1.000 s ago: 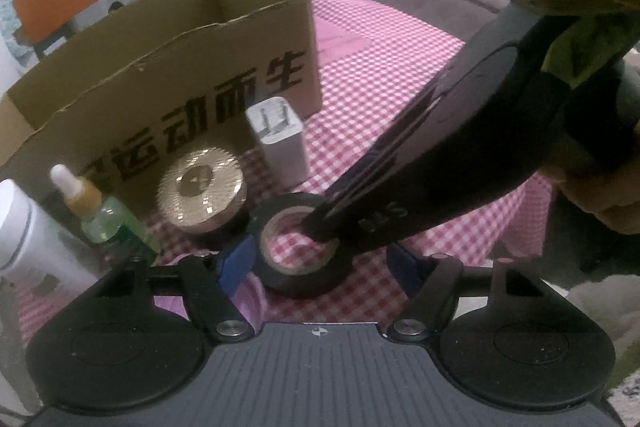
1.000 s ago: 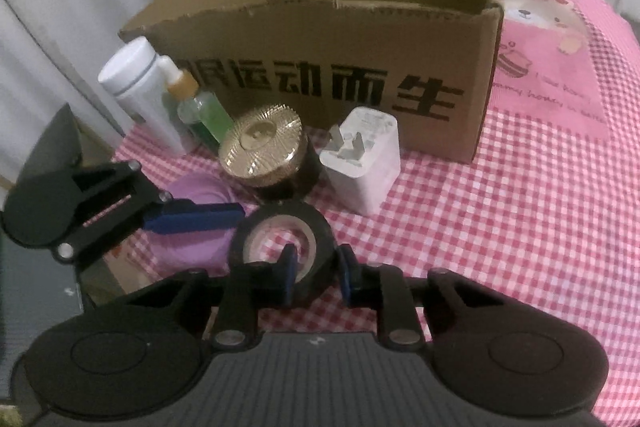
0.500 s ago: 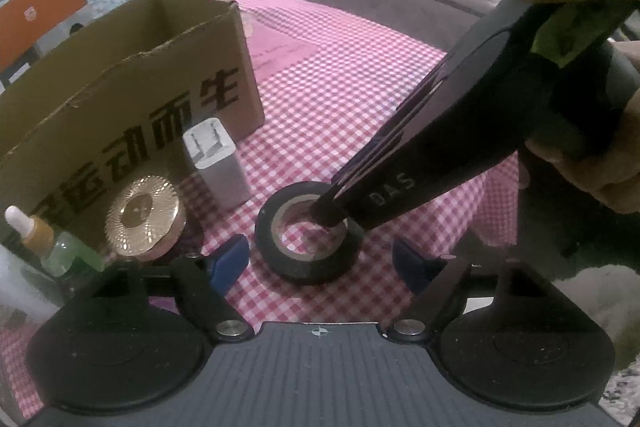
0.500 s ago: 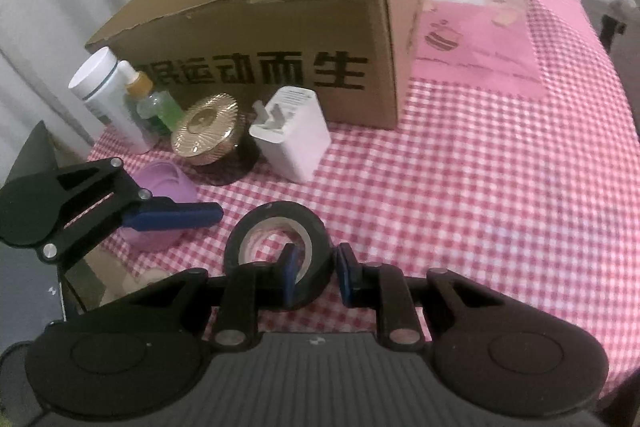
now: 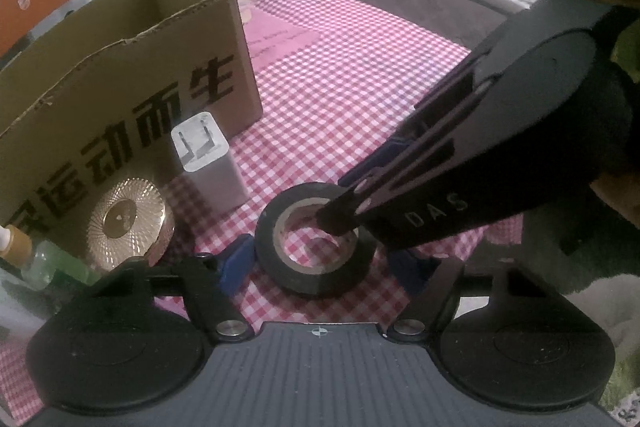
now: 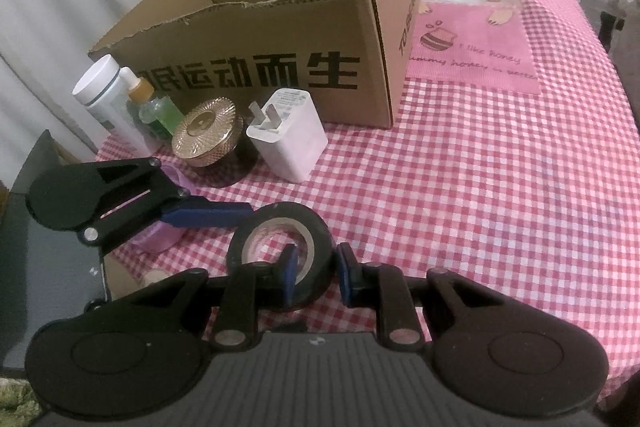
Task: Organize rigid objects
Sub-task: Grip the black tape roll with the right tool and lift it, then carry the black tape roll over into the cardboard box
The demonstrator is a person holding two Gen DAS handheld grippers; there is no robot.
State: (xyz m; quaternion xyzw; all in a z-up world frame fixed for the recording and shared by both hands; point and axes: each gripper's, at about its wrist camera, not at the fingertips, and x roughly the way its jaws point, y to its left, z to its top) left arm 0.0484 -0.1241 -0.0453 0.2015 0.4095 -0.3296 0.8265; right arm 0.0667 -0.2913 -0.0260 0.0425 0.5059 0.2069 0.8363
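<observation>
An open-topped cardboard box [image 6: 280, 67] printed with large black characters stands at the back of a table [image 6: 500, 187] covered in pink-and-white check; what can be seen of its inside shows bare cardboard walls, while its floor is hidden from both cameras. Lined up outside its front wall are a white bottle [image 6: 106, 99], a green dropper bottle [image 6: 154, 107], a dark jar with a ribbed gold lid [image 6: 206, 129] and a white plug-in charger [image 6: 288, 139], prongs facing up and toward the camera. A lilac container [image 6: 160, 231] sits partly hidden behind the left gripper.

Nearer the cameras, a roll of black tape [image 6: 280, 239] lies flat on the cloth, well in front of the box, its hole facing straight up and the check pattern visible through the cardboard core. The right gripper [image 6: 316, 269] pinches the near wall of the roll: one blue pad sits inside the hole, the other presses the outer face, the jaws drawn nearly together on that single thickness of tape.

The left gripper [image 5: 324, 267] brackets the same roll from the other side. Its blue pads stand just beside the roll's outer edge left and right, jaws about mid-width after closing a little from a wider spread; whether either pad actually touches the tape cannot be told. In the left wrist view the right gripper's black body slants down from upper right into the roll's centre.
</observation>
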